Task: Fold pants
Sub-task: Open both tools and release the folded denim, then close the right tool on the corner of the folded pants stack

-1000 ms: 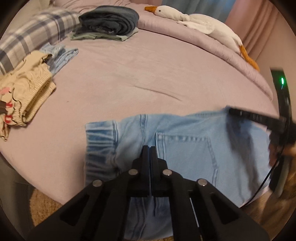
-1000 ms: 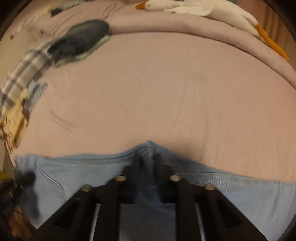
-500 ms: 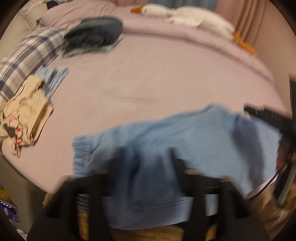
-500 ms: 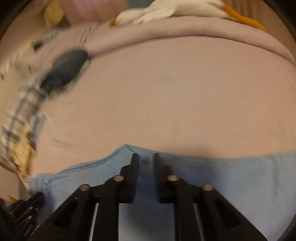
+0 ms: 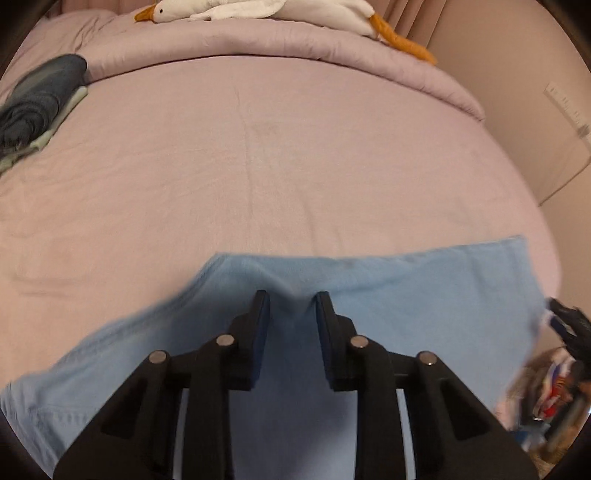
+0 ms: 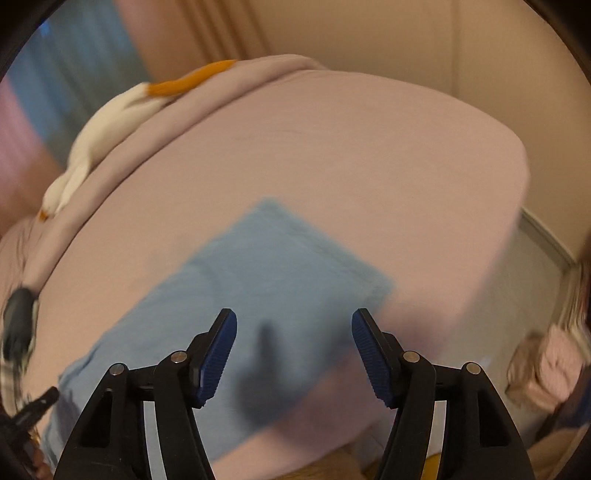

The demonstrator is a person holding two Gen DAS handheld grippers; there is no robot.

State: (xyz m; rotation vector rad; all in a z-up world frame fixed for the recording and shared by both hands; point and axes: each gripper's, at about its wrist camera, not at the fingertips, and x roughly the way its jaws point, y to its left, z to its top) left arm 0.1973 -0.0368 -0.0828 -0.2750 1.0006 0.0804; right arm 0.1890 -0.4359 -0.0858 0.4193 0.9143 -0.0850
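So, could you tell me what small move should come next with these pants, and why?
Probably bring the right tongs down onto the far hem of the light blue pants and close. Both tongs are open and hold nothing; the left tongs hover over the fabric, which lies flat along the near edge of the bed, ready for another fold.

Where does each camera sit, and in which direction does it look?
Left wrist: on the left hand-held gripper, looking across the bed toward the goose toy; its own open fingers show over the jeans.
Right wrist: on the right hand-held gripper, looking toward the bed's corner and the wall; its fingers are wide open.
Shared: jeans, bed, goose toy.
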